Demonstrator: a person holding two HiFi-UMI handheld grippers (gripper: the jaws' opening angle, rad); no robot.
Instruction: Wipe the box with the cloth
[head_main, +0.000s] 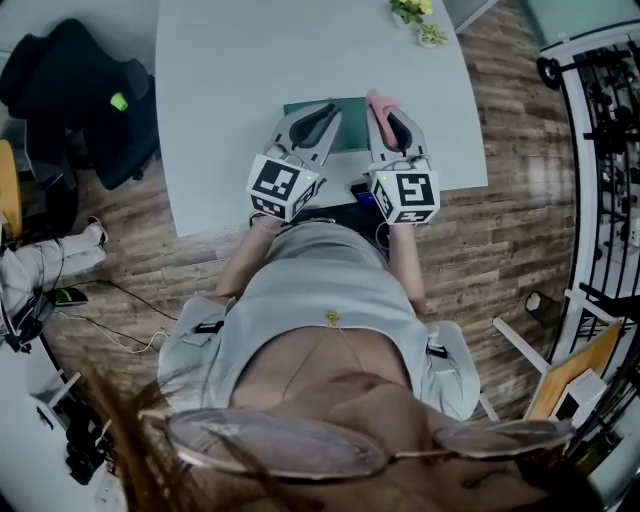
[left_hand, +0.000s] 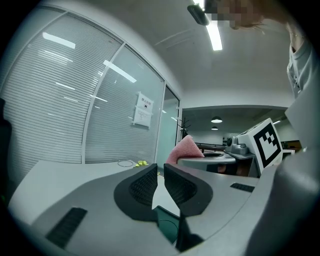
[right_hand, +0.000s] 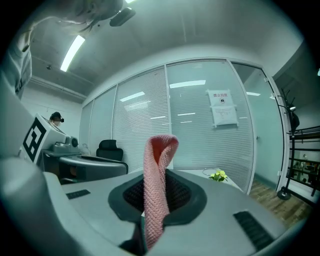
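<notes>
Dark-green flat rectangular box (head_main: 353, 126): lying near front edge of pale grey smooth table (head_main: 250, 70). Right gripper (head_main: 386, 112) low over table, clamped on ribbed pink knit cloth (head_main: 381, 99), soft fold standing upright. Left gripper (head_main: 327, 110) pinched closed, empty. Probably still approaching, wiping not begun; next, press cloth onto hard box, drag across.

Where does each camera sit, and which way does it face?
Head view: on the person's head, looking steeply down at the pale grey table, dark green flat box, left tongs and right tongs; torso, forearms show.
Left gripper view: on the left tongs, facing level across the table toward blinds; empty shut jaws show.
Right gripper view: on the right tongs, same way; jaws clamp the pink knitted cloth.
Shared: all three show the cloth.
</notes>
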